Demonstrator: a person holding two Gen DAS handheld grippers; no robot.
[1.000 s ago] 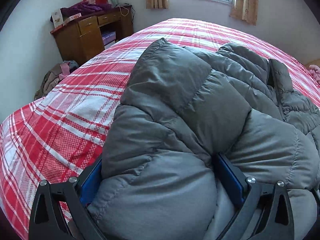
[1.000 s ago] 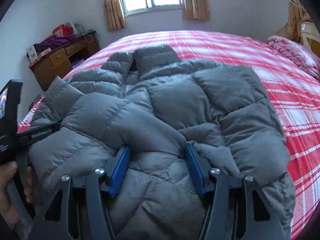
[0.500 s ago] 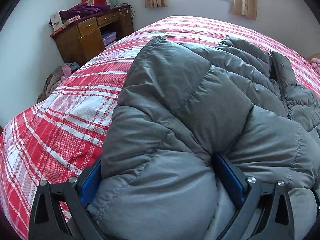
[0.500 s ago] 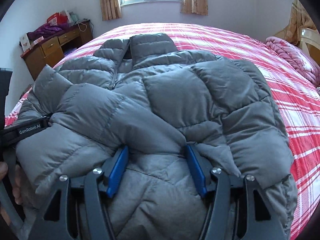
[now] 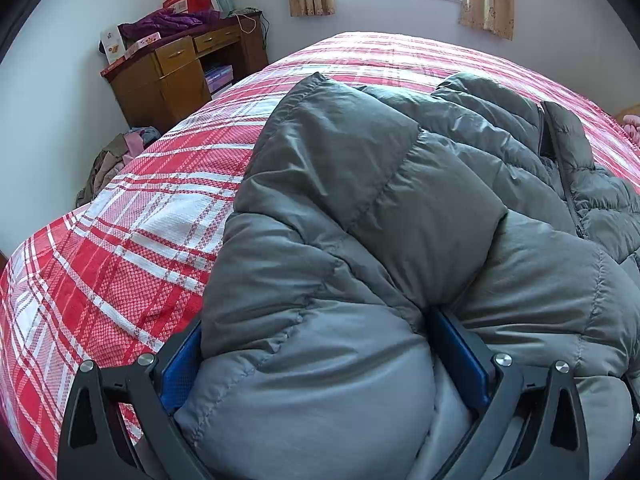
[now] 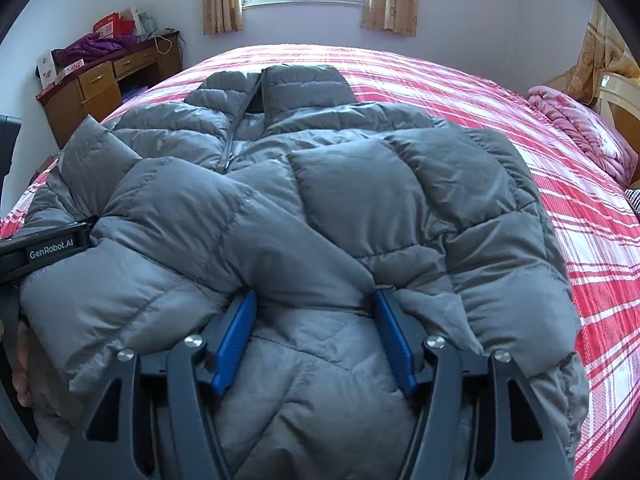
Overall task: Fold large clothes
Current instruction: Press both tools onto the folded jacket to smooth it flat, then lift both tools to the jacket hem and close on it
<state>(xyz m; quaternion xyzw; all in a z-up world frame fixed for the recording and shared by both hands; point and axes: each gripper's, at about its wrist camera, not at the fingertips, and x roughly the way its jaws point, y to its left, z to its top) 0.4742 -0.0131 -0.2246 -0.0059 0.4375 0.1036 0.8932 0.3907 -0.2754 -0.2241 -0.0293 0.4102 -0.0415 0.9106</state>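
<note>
A grey puffer jacket [image 5: 360, 220] lies on the red plaid bed [image 5: 120, 260] with its collar toward the window. Its near part is bunched up in both grippers. My left gripper [image 5: 316, 320] is shut on a thick puffy fold at the jacket's left side, blue pads [image 5: 180, 372] pressing into it from both sides. In the right wrist view the jacket [image 6: 340, 200] shows sleeves folded across the front. My right gripper [image 6: 315, 296] is shut on the hem bulk near the middle. The left gripper's body [image 6: 52, 248] and a hand [image 6: 20, 360] sit at that view's left edge.
A wooden desk [image 5: 172, 76] piled with boxes and purple cloth stands by the far left wall, with a heap of clothes [image 5: 116, 160] on the floor beside it. A pink blanket [image 6: 580, 128] lies at the bed's right, near a headboard. Bare bedspread [image 6: 580, 220] surrounds the jacket.
The right wrist view has swung so the window and jacket collar sit more centred. Both grippers keep their hold on the jacket; the left view has barely shifted.
</note>
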